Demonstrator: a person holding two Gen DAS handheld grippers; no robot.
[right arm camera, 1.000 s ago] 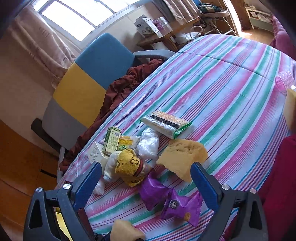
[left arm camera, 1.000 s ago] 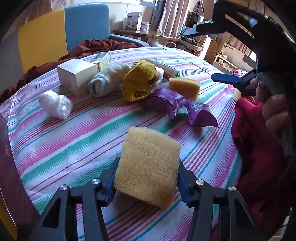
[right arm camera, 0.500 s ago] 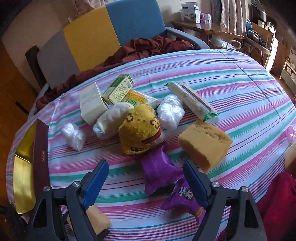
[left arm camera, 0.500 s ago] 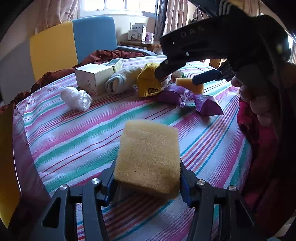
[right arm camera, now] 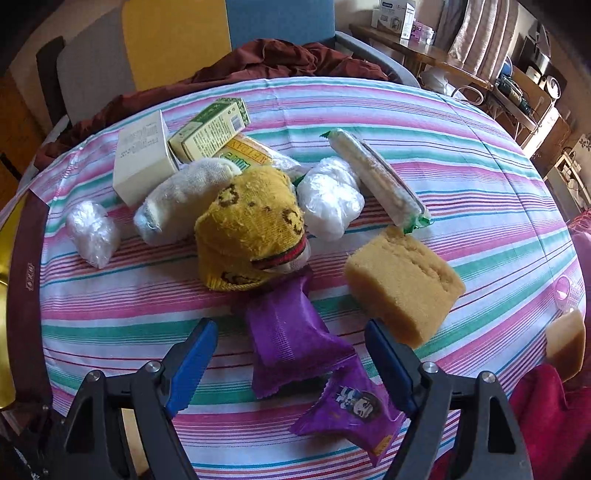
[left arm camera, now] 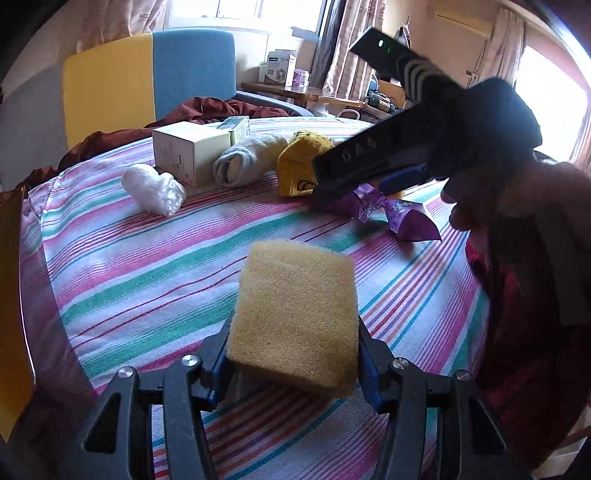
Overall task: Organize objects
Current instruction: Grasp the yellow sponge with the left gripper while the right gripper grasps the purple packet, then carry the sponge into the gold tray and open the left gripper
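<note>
The left gripper was clamped on a yellow sponge, its blue pads pressing the block's two sides above the striped tablecloth; only the left wrist view showed this grip. That view also caught the right gripper's black body from the side, with the person's hand around its handle, hiding most of the clutter behind.

The right wrist view gave the pile in full. The right gripper hung over a purple snack packet that lay between its fingers, which were closing but not touching it. A second purple packet lay nearer the camera, and a second yellow sponge sat just beyond the right finger. Farther off lay a yellow knitted sock touching a rolled white sock, two crumpled plastic bags, a long green-ended packet, a white box and a green carton. Whether the boxes held anything could not be told. A yellow and blue chair stood behind.
</note>
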